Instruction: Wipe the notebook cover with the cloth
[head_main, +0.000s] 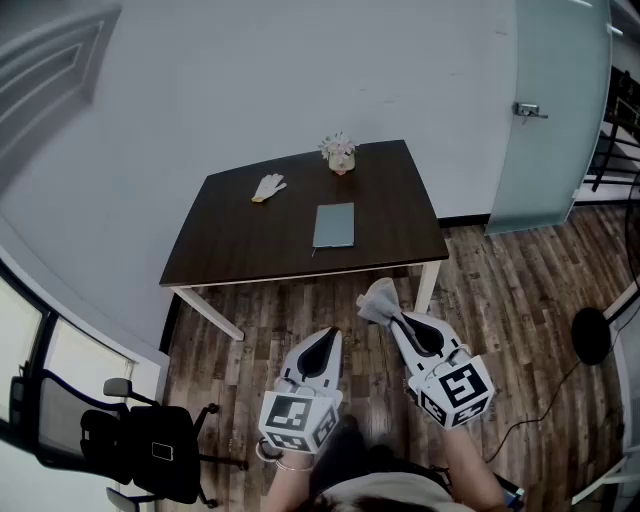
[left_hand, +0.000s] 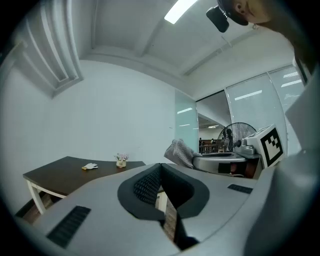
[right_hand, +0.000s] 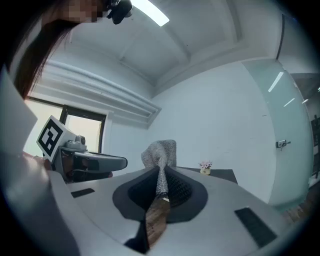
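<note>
Head view has a dark brown rectangular wooden surface (head_main: 240, 250) with a grey-blue rectangular notebook (head_main: 334, 225) lying flat and closed on it, cover up. The notebook's long axis runs from the near edge of the surface toward the far edge. One short side faces the near edge, pretty much square to it.

The only container around is a small pale flower pot (head_main: 340, 160), just past the notebook at the far edge, with a little bunch of pinkish-white flowers (head_main: 337, 143) in it. A white glove (head_main: 268, 187) lies past the notebook too, off to its left.

Both grippers are well short of the notebook on its near side, out over the wood-plank floor (head_main: 500, 290) rather than over the surface. The right hand-held gripper (head_main: 398, 322) is clamped on a grey knitted cloth (head_main: 379, 300). In the right gripper view the fabric is pinched between the pads and bunches up past the tips, on the notebook's side. The left hand-held gripper (head_main: 328, 338) is also nearer than the notebook and slightly to its left. Its jaws are closed together with nothing between them.
</note>
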